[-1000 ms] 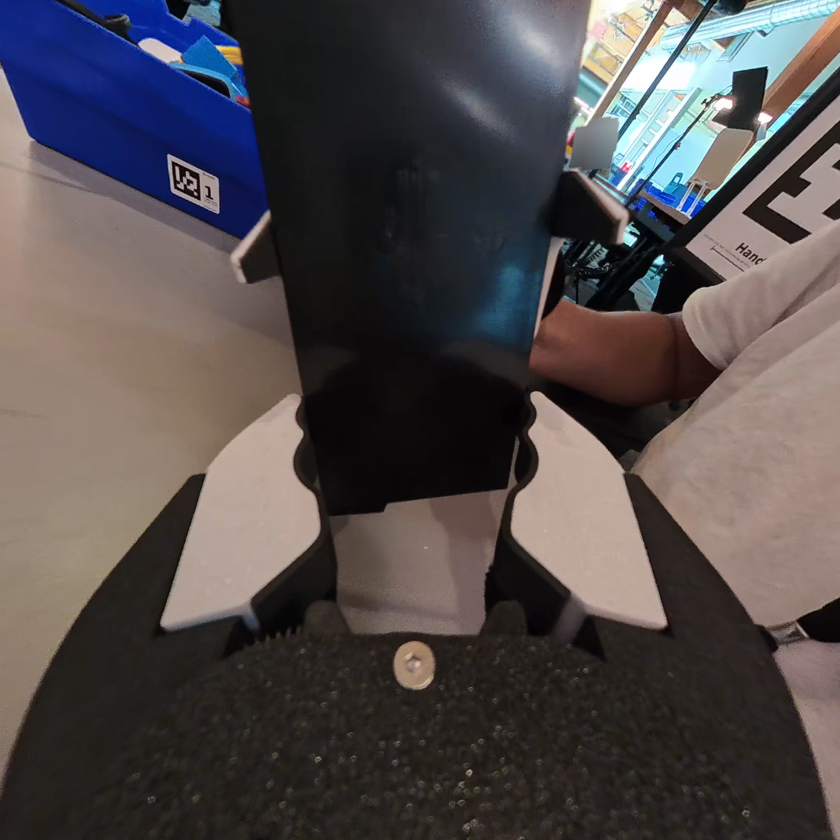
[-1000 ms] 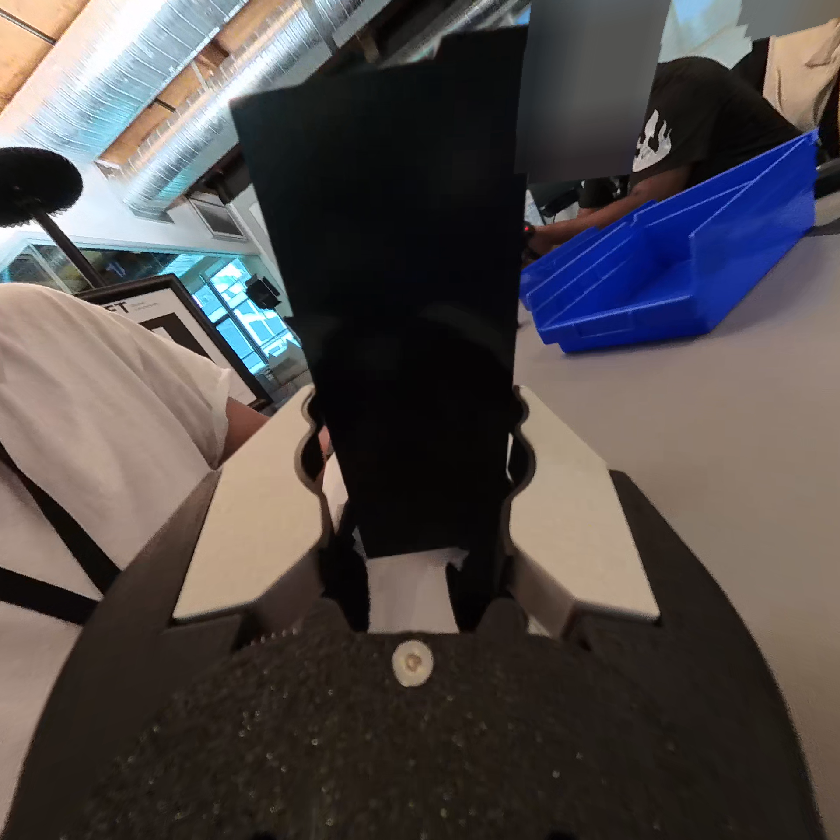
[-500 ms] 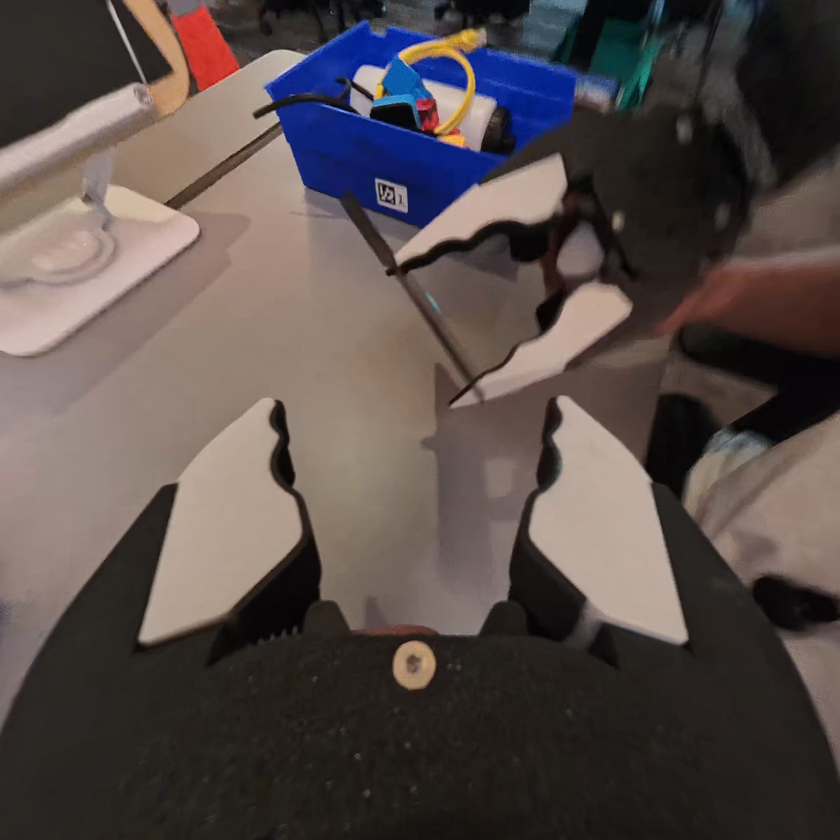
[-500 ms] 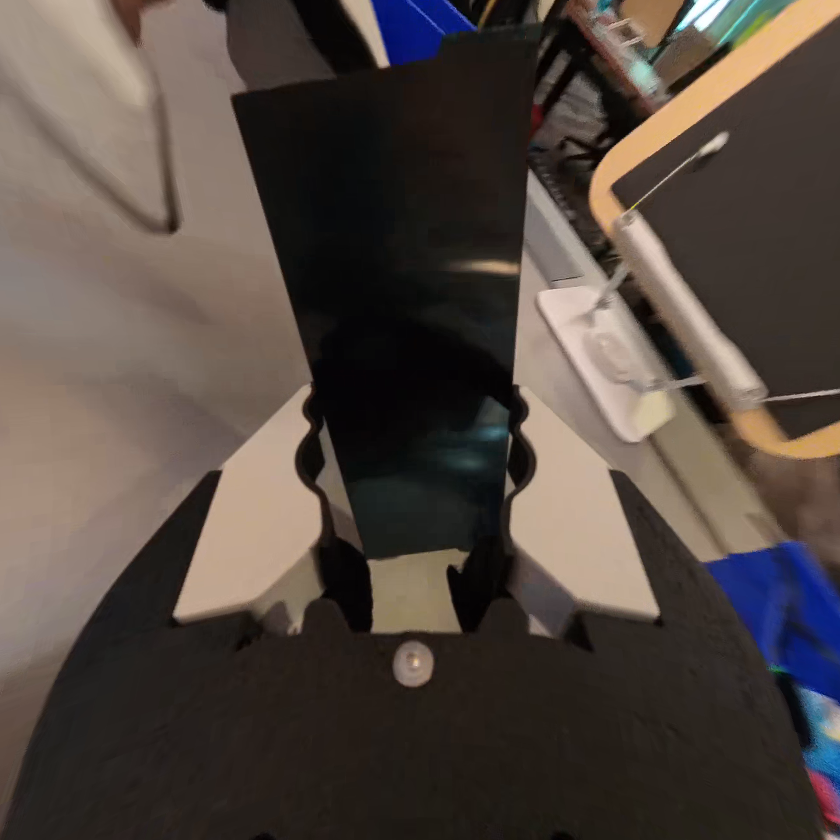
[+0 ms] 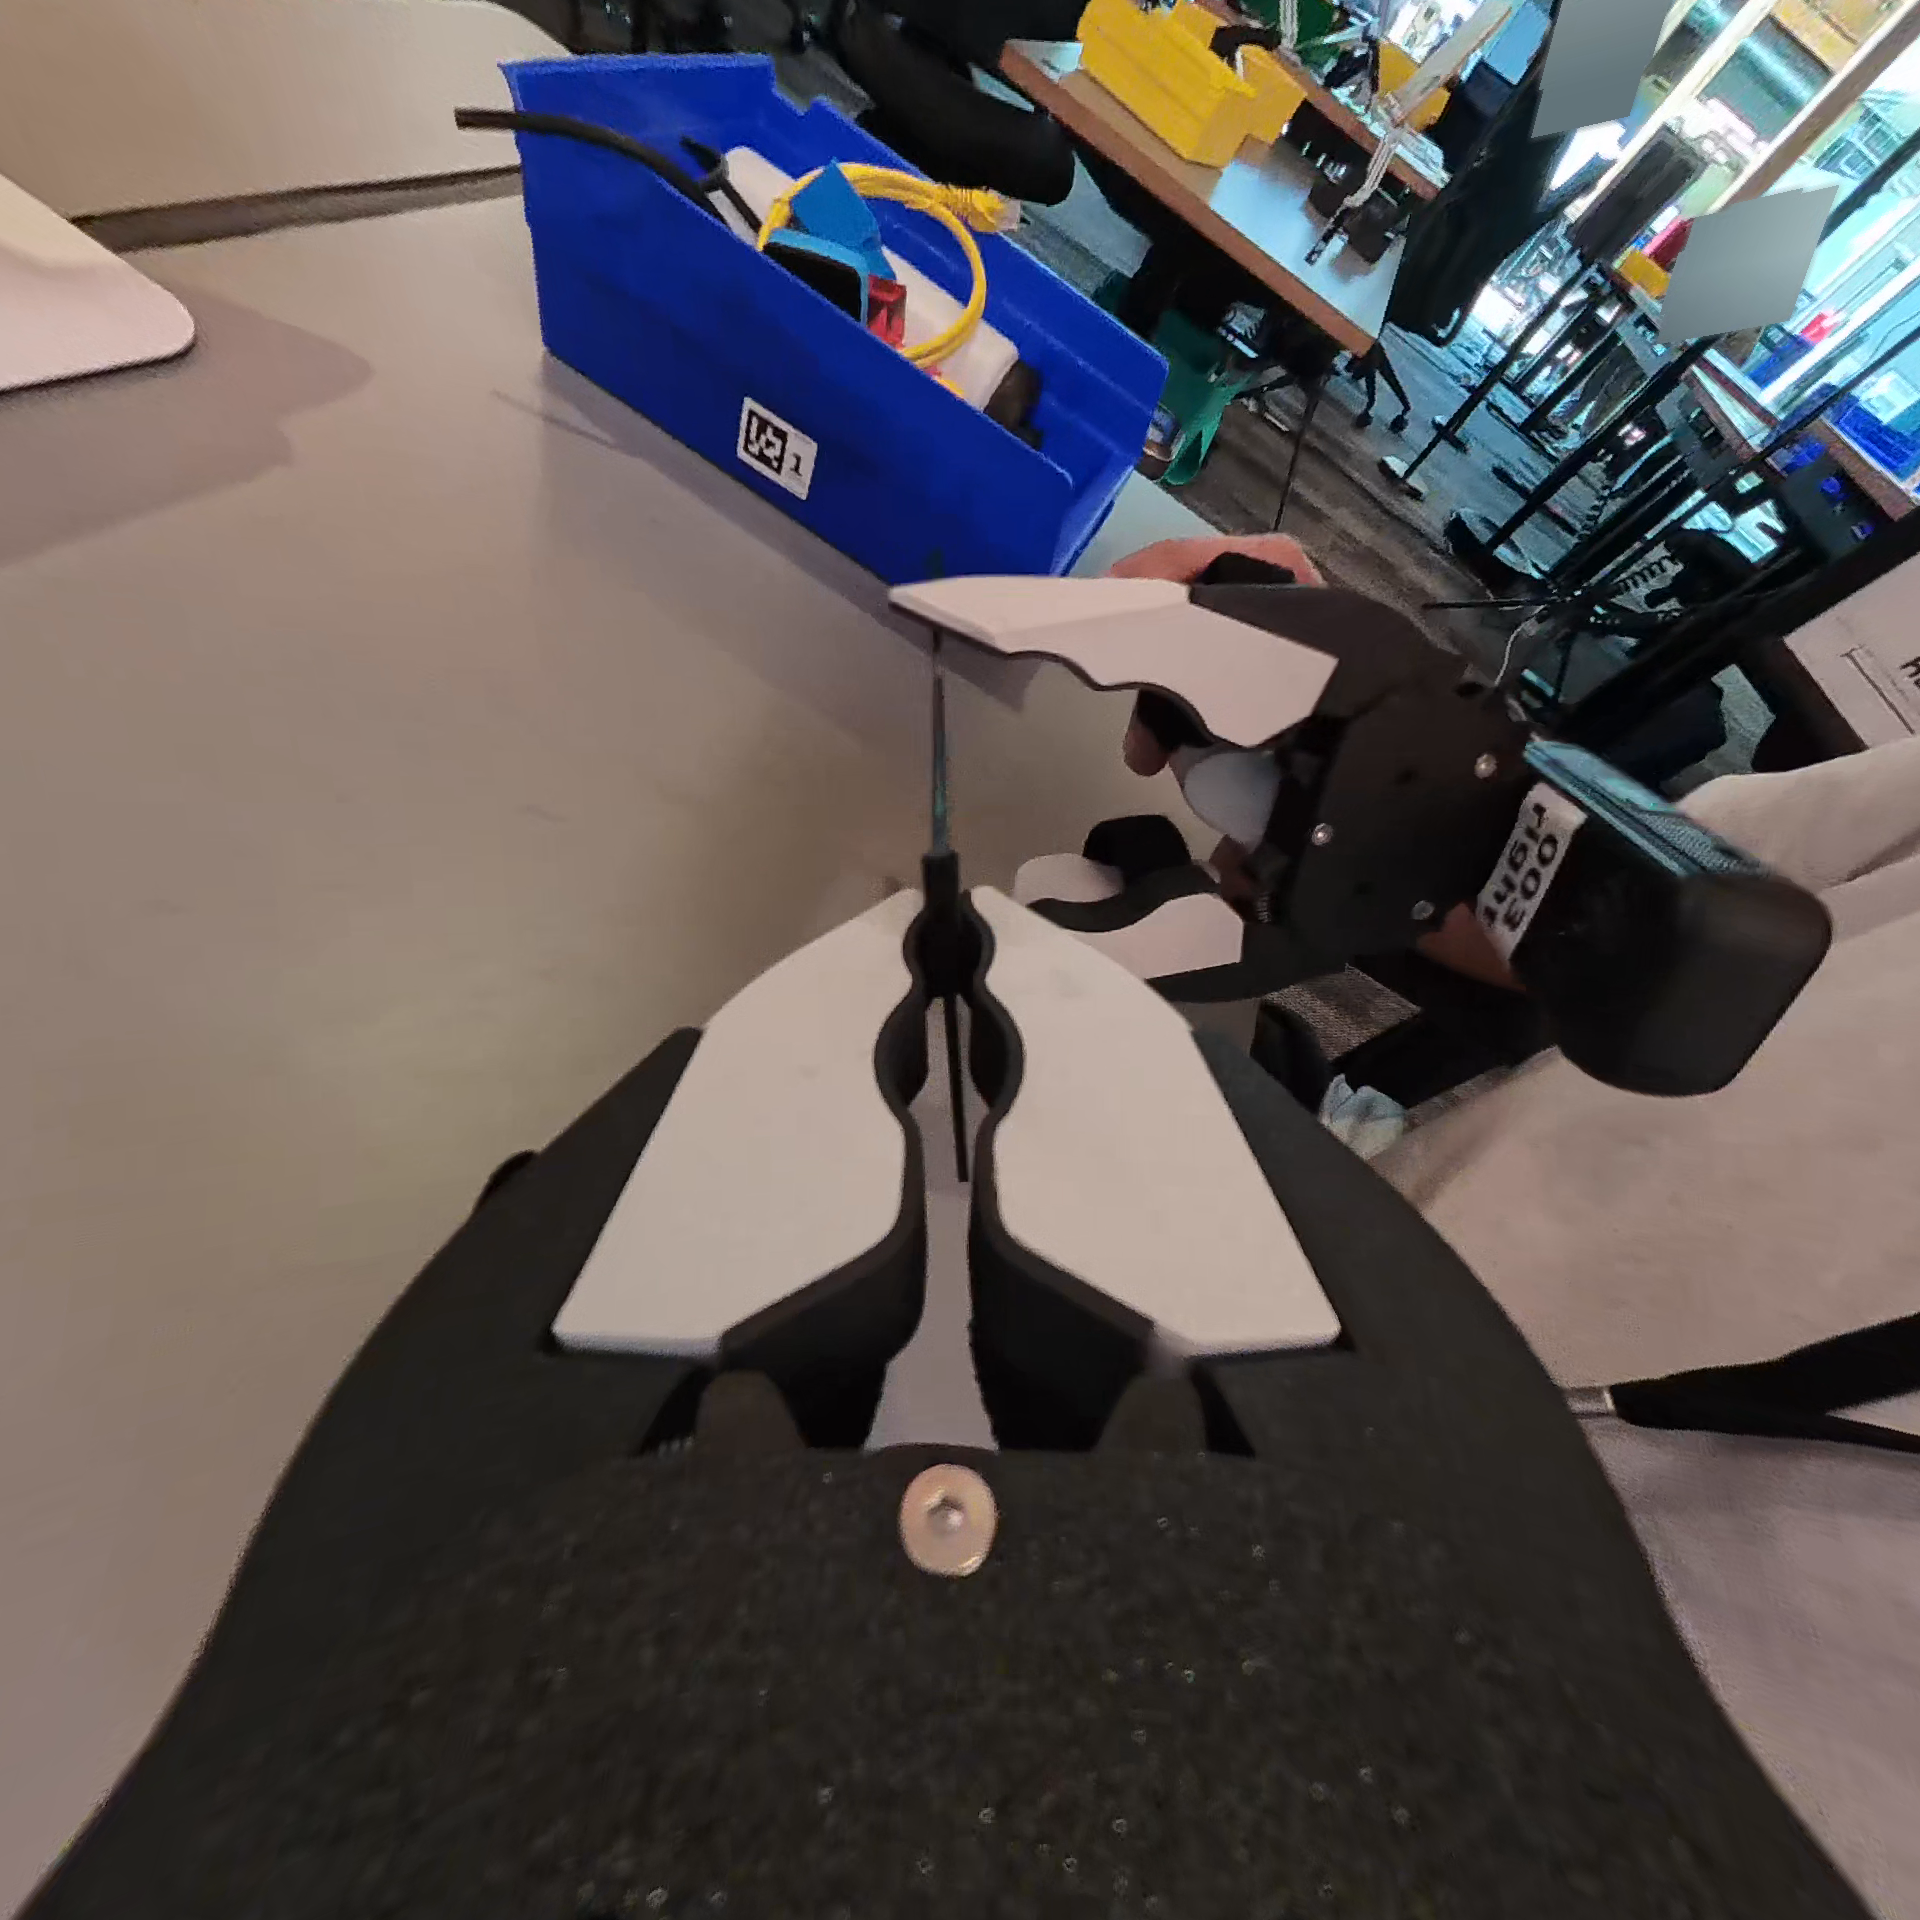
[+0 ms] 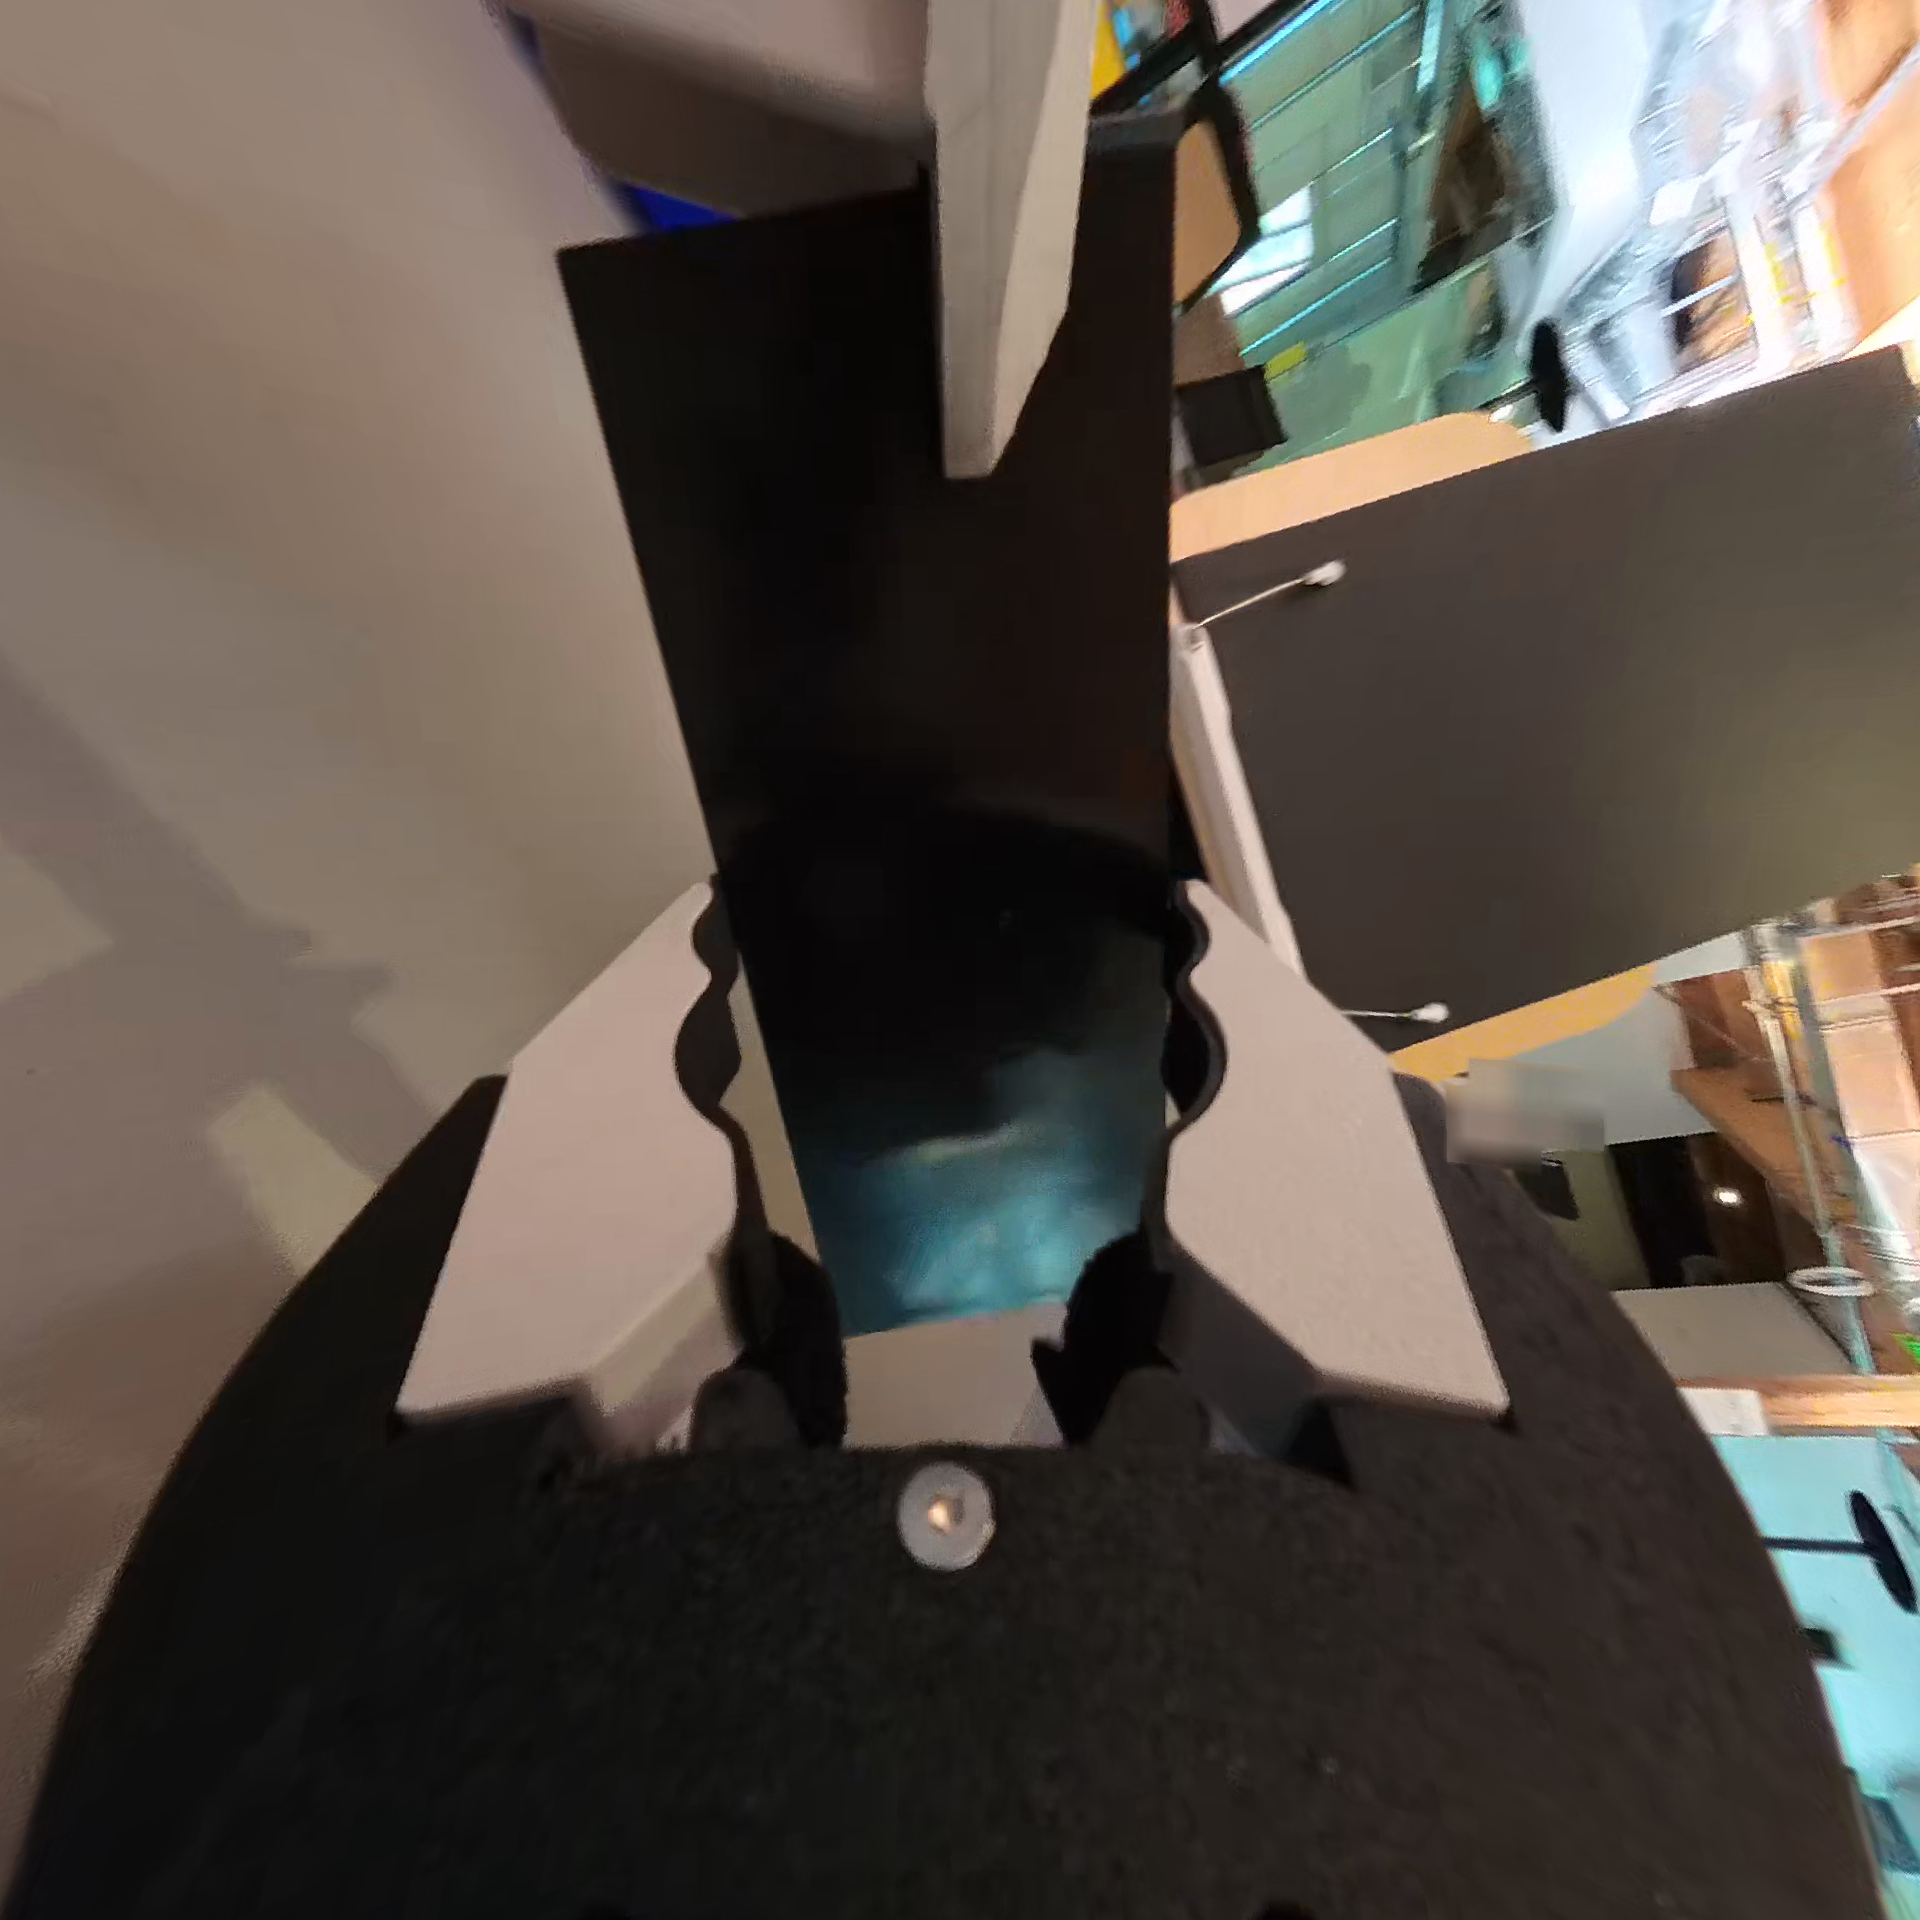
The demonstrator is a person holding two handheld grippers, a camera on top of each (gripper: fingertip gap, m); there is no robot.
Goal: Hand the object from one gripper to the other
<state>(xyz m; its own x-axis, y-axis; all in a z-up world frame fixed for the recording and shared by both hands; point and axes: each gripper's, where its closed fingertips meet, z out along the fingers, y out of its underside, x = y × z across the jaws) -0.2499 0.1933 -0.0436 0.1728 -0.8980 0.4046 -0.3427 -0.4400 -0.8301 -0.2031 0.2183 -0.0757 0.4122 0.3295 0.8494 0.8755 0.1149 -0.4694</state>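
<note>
A: Where to find the black plate [image 6: 894, 644]?

B: Up in the air, clear of the grey counter [image 5: 364, 727], caught between two grippers at once. Reads as a broad glossy strip in the right wrist view, and as a mere dark line, edge-on, in the left.

A: And the left gripper [image 5: 940, 920]?

B: Clenched on one end of the plate. Presses its white fingers [image 5: 790, 1122] against the two flat faces, nearly tip to tip around the thin sheet.

A: The right gripper [image 6: 945, 904]?

B: Grasping the plate too, at the other end and across the width. Sets one finger against each long edge, with the wavy inner faces touching the plate on both sides. Enters the left wrist view from the right, turned on its side, one finger above the other, with a person's hand [image 5: 1195, 561] on it from behind.

A: Anything else nearby?

B: Just beyond the grippers, a blue bin [image 5: 675, 312] on the counter. Carries a small white tag [image 5: 776, 449] on its wall and holds a looped yellow cable [image 5: 961, 281], a black cable and other bits too jumbled to tell. At the far left edge, a corner of a white base [image 5: 62, 312]. Farther back, yellow bins [image 5: 1174, 73] on another table. Beside the plate in the right wrist view, a dark board with a pale wooden rim [image 6: 1558, 727], somewhat blurred.
</note>
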